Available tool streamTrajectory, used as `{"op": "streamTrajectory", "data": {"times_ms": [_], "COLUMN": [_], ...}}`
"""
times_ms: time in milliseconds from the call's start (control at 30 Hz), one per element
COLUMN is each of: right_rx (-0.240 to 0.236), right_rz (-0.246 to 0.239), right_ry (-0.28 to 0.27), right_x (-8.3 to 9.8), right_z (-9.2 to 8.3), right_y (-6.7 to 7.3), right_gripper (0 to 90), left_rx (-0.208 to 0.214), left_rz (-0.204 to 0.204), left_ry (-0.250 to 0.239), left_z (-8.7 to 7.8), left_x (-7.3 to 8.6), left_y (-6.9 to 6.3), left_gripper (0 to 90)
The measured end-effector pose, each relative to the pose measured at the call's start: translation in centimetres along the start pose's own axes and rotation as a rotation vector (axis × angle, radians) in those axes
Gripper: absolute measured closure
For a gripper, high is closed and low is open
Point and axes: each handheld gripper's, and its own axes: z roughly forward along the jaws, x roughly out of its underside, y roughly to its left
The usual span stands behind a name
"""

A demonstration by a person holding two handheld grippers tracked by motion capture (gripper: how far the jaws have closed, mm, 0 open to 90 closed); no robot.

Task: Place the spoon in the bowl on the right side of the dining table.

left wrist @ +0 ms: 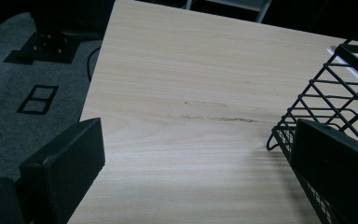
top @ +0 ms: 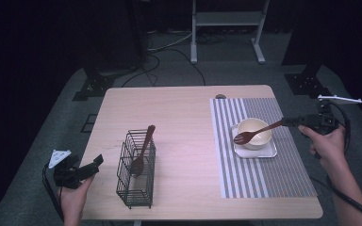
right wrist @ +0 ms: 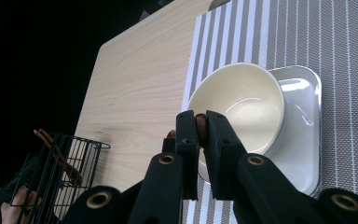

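Nearest the person, the left gripper (top: 88, 169) rests at the table's (top: 179, 117) near left edge, jaws wide apart with nothing between them; in the left gripper view one jaw stands just in front of the wire basket (left wrist: 335, 107). Idle, by the look of it.

Wire basket (top: 135, 175) on the near left of the table, upright. One wooden spoon (top: 143, 151) stands in it, bowl end down, handle leaning up and away.

Right gripper (top: 290, 122) at the table's right edge, jaws drawn narrow and clamped on the handle end of a wooden fork (top: 257, 132). In the right gripper view the brown handle tip shows pinched between the pads (right wrist: 186, 135).

Fork: held in the air over the cream bowl (top: 254, 133), which sits on a grey tray (top: 269, 151) on the striped mat (top: 264, 174). Long axis runs nearly level across the table, handle toward the right gripper, tined head pointing left and slightly down, over the bowl's near rim. Cannot tell whether the head touches the bowl.

Judgement: fork is in mid-carry between basket and bowl; which direction is unclear. If bound for the bowl, next move calls for lowering the head inside the rim before letting go. If bound for the basket, swing the handle upright first, so the head drops through the top opening clear of the spoon.
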Motion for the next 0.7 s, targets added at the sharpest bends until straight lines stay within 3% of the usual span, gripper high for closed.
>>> {"op": "streamTrajectory", "data": {"times_ms": [700], "right_rx": [0.02], "right_rz": [0.041], "right_ry": [-0.05], "right_x": [0.0], "right_z": [-1.7], "right_y": [-1.6], "right_gripper": [83.5], "left_rx": [-0.001], "left_rz": [0.001], "left_ry": [0.001], "left_z": [0.0], "left_x": [0.0], "left_y": [0.0], "left_gripper": [2.5]}}
